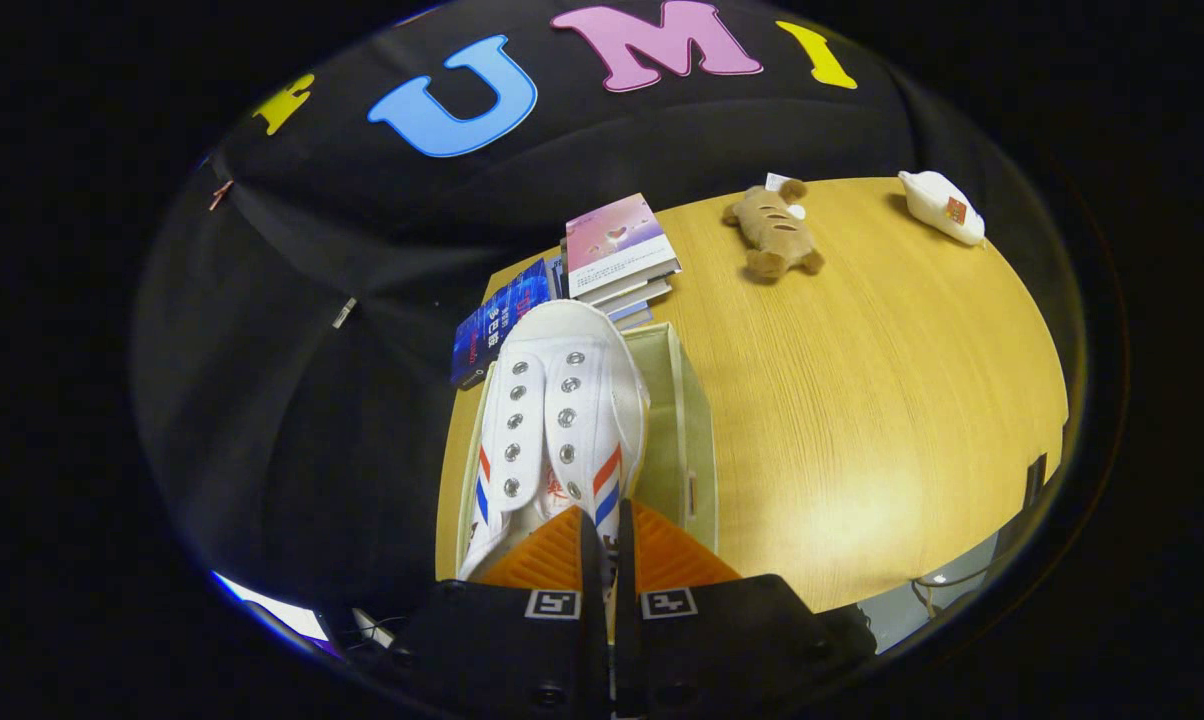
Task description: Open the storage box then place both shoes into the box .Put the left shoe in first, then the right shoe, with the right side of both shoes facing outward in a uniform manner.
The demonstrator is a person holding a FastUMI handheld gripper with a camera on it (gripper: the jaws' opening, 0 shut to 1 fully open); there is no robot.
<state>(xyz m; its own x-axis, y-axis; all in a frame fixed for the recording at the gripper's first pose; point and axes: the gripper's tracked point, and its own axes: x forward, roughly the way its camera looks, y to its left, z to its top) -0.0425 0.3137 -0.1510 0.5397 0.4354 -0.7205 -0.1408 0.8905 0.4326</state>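
Note:
A white canvas shoe (560, 415) with red and blue side stripes and metal eyelets hangs toe-forward from my gripper (607, 545). Both fingers press together on the edge of its opening, near the heel. Under the shoe lies the open storage box (687, 425), a pale fabric bin on the wooden table (862, 400); its right wall and far rim show, while the shoe hides most of its inside. The shoe is held above the left part of the box. I cannot tell whether another shoe lies in the box.
A stack of books (617, 255) and a blue book (497, 320) lie just beyond the box. Further right on the table sit a brown plush toy (774, 232) and a white object (942, 205). The table's left edge runs close by the box.

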